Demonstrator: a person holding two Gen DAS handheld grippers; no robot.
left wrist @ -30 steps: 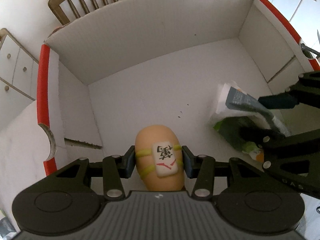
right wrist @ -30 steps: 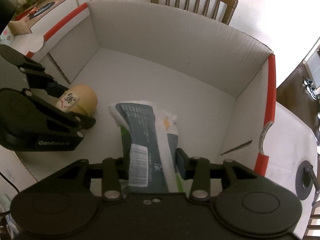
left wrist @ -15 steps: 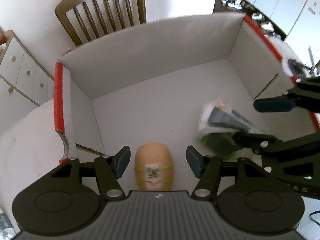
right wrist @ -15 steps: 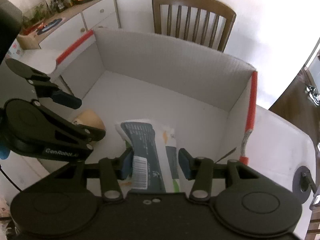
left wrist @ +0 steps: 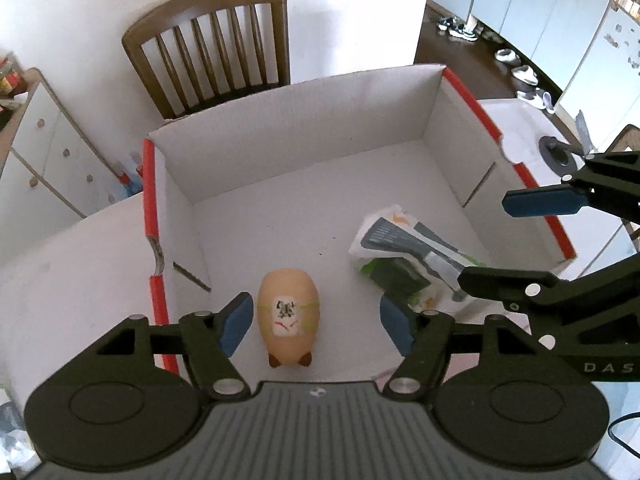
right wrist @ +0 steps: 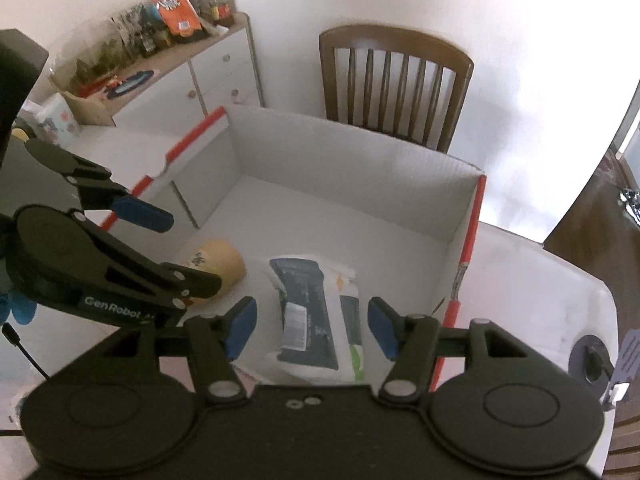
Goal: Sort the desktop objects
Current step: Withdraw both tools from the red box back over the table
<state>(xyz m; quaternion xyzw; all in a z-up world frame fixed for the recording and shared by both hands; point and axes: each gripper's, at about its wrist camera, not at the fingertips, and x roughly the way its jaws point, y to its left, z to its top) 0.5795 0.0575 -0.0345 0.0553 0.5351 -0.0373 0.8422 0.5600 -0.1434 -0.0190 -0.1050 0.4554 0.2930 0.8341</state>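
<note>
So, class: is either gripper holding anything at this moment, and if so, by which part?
Nothing is held. The left gripper and right gripper are both open above the box; the toy and packet lie inside.

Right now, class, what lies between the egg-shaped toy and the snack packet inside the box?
Only bare white box floor separates the egg-shaped toy and the snack packet, clearest in the left wrist view.

A white table (left wrist: 72, 248) carries an open cardboard box (left wrist: 304, 120) with red-taped edges; inside the box lie a tan toy (left wrist: 288, 312) and a packet (left wrist: 404, 252); a dark round fitting (right wrist: 592, 356) sits near the table's corner.
</note>
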